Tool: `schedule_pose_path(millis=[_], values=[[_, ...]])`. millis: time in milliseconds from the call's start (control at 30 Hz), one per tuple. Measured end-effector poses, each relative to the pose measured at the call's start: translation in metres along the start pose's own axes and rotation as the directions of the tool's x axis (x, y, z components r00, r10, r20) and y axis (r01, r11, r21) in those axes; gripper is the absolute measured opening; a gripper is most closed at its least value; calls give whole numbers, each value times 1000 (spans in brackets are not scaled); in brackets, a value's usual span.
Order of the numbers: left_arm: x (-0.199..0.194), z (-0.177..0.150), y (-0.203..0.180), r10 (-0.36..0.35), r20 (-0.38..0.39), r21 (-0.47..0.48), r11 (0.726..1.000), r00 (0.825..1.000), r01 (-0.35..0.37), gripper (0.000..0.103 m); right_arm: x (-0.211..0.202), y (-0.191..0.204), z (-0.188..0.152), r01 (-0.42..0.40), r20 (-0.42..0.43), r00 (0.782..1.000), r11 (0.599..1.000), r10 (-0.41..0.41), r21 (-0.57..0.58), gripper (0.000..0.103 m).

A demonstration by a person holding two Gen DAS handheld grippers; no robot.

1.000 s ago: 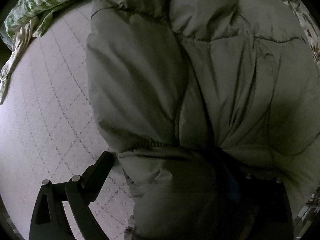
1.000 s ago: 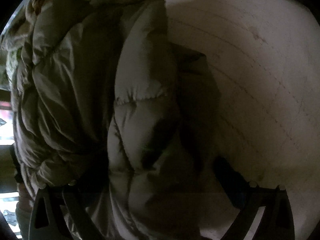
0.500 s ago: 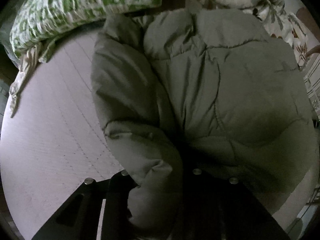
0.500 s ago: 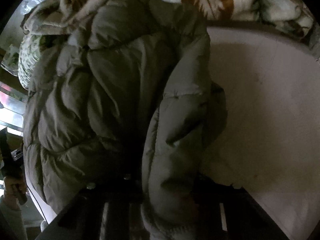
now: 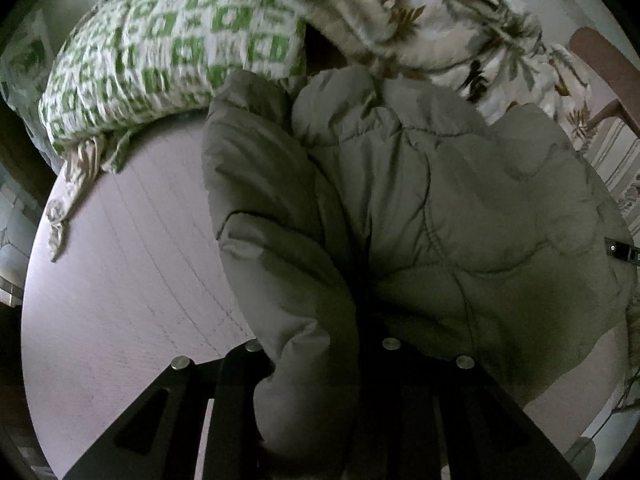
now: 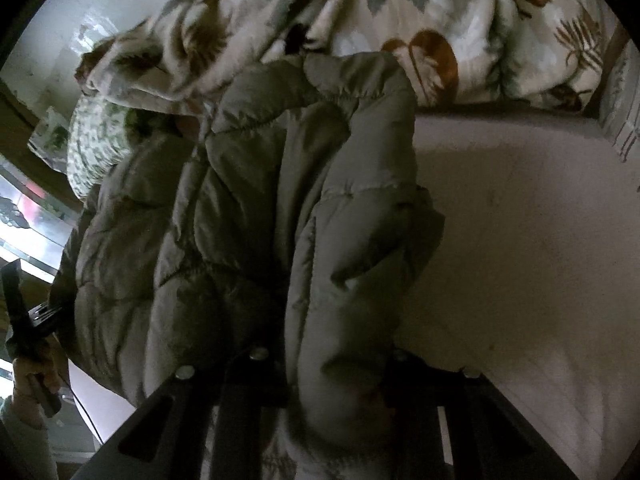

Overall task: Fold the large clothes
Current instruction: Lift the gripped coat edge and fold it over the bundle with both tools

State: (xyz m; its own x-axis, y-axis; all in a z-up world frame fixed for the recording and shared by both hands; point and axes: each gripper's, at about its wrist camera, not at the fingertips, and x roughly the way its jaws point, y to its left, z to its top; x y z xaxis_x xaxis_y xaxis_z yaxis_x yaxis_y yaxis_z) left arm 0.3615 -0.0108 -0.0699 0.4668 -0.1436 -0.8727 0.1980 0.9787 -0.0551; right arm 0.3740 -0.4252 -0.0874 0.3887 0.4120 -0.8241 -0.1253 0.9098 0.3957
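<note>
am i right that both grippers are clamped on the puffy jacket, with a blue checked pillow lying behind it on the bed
Nearly. The pillow is green and white checked, not blue, as the left wrist view shows. The rest holds: the left gripper and right gripper are both clamped on the puffy jacket.

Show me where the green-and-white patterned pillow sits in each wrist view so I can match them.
Left wrist: green-and-white pillow fills the upper left, beyond the puffer jacket.
Right wrist: same pillow is a small patch at the left edge, mostly hidden behind the jacket.
Shared landmark: leaf-print duvet along the top of both.
</note>
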Motion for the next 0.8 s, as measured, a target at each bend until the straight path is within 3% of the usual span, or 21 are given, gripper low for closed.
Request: schedule_pose_path(millis=[200, 367, 567, 800], values=[[-30, -7, 0, -13, 31, 16, 1000, 999, 13, 23, -31, -1, 0, -3, 35, 999, 1000, 4, -28, 25], [-59, -13, -8, -12, 52, 24, 1000, 999, 11, 23, -37, 22, 1, -3, 60, 998, 999, 5, -33, 25], [-88, -33, -3, -9, 69, 47, 999, 998, 5, 23, -57, 33, -20, -16, 87, 996, 999, 20, -45, 25], [-94, -66, 5, -2, 76, 47, 999, 997, -1, 23, -64, 42, -56, -26, 94, 995, 998, 31, -51, 25]])
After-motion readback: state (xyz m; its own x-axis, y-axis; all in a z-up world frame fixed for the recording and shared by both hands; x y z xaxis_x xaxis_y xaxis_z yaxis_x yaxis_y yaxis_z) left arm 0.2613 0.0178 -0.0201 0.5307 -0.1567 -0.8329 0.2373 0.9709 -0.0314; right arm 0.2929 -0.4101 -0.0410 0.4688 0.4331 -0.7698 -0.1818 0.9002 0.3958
